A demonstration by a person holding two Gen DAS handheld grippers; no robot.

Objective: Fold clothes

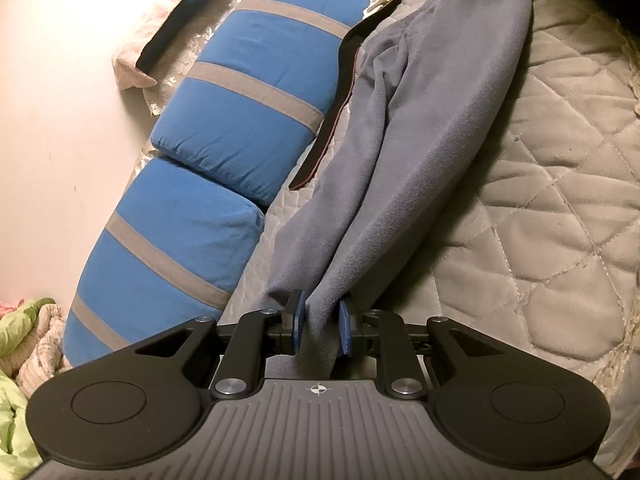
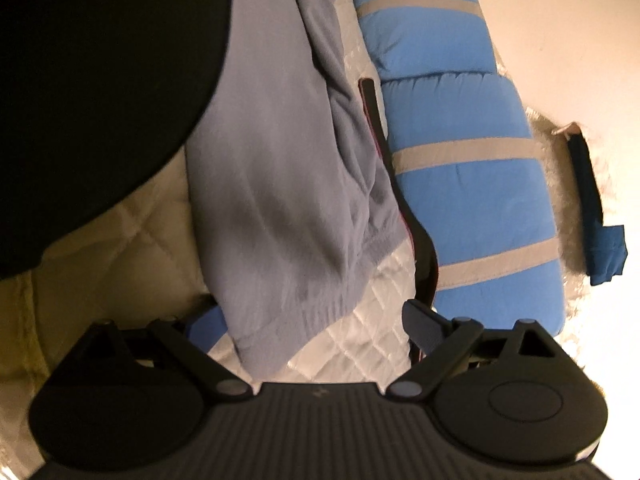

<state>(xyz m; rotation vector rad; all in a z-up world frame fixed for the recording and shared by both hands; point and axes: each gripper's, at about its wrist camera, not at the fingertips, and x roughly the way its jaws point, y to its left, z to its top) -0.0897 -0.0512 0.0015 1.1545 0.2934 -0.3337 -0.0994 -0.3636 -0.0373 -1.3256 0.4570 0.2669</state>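
Observation:
A grey-blue fleece garment (image 1: 420,120) lies stretched along the quilted bed. My left gripper (image 1: 322,320) is shut on one bunched end of it, the cloth pinched between the blue pads (image 1: 298,316). In the right wrist view the same garment (image 2: 280,180) runs toward the camera and its ribbed hem (image 2: 280,332) lies between the fingers of my right gripper (image 2: 316,324). That gripper stands open and wide, with the hem close to its left finger (image 2: 204,322) and no pad pressing on the cloth.
Two blue pillows with grey stripes (image 1: 248,112) (image 2: 460,200) line the wall side of the beige quilt (image 1: 560,200). A dark belt (image 1: 340,92) (image 2: 404,200) lies between pillows and garment. A large black shape (image 2: 80,80) fills the right view's upper left. A green blanket (image 1: 16,360) sits at the lower left.

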